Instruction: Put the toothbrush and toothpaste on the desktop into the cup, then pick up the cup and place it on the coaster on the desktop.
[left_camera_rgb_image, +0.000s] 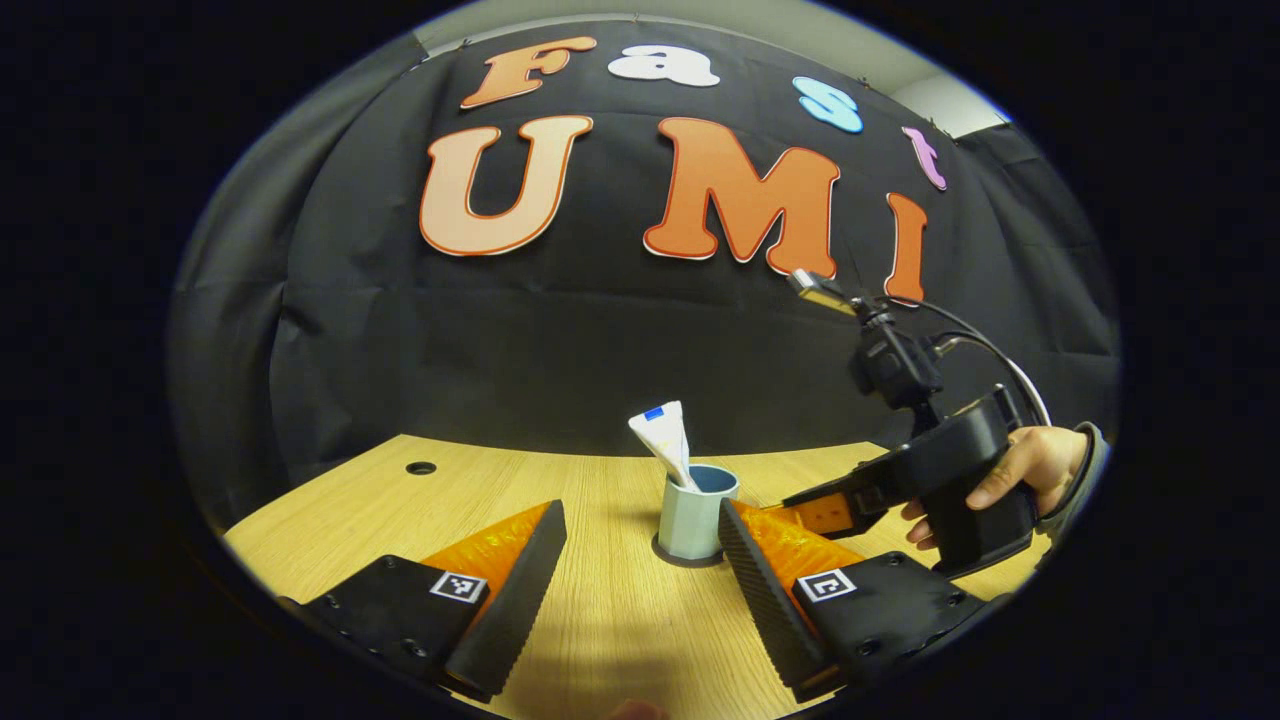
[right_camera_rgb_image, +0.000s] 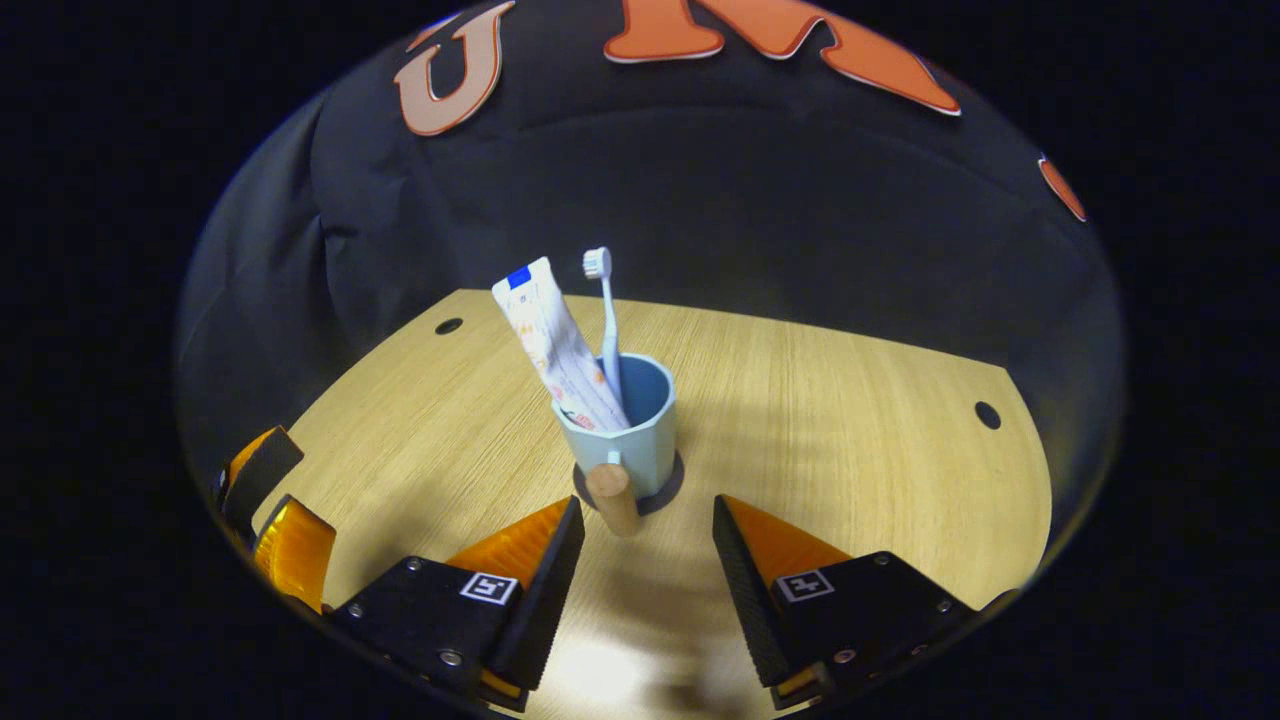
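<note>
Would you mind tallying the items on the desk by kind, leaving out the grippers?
Toothpaste tube: 1
Toothbrush: 1
Cup: 1
Coaster: 1
Total: 4. The tube and brush stand in the cup, which sits on the coaster.
</note>
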